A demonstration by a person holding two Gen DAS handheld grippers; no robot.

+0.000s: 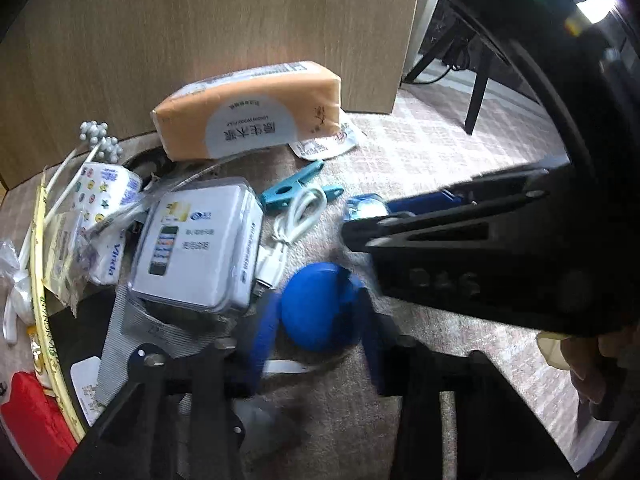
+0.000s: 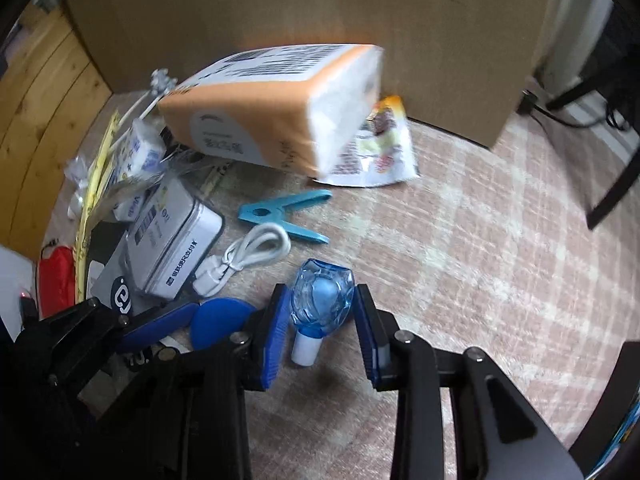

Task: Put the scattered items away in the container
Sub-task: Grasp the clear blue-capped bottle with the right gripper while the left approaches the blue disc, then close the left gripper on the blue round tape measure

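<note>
— Left gripper [image 1: 318,300]?
— Half closed around a blue disc [image 1: 316,320] lying on the carpet [image 2: 480,240]. Blue pads close on either side of it; too blurred to tell whether pressing or just beside.
— And the right gripper [image 2: 322,292]?
— Narrowed onto a clear blue bottle [image 2: 322,312], pads touching both flanks of its wide part, white neck pointing back toward the camera. Resting on the carpet, not lifted.
— Pose?
— Both pointing steeply down, side by side, left one just left of the right. Part of a hand [image 1: 592,360] visible at the right edge of the left wrist view, wrapped on the black handle.
— Rest of the scatter?
— Just ahead: white cable [image 1: 296,216], coiled, and a teal clip [image 1: 288,192] beyond it. To the left, a white tin [image 1: 200,240] on a heap of packets. Further back, an orange tissue pack [image 1: 248,116], tilted, with a snack pouch [image 2: 380,152] partly under it.
— Container?
— Tall cardboard box [image 1: 200,40] standing behind the tissue pack, touching or nearly so; only its side wall visible.
— Room?
— Pale checked carpet, black chair leg [image 1: 478,92] off to the right, wooden panelling at far left.
</note>
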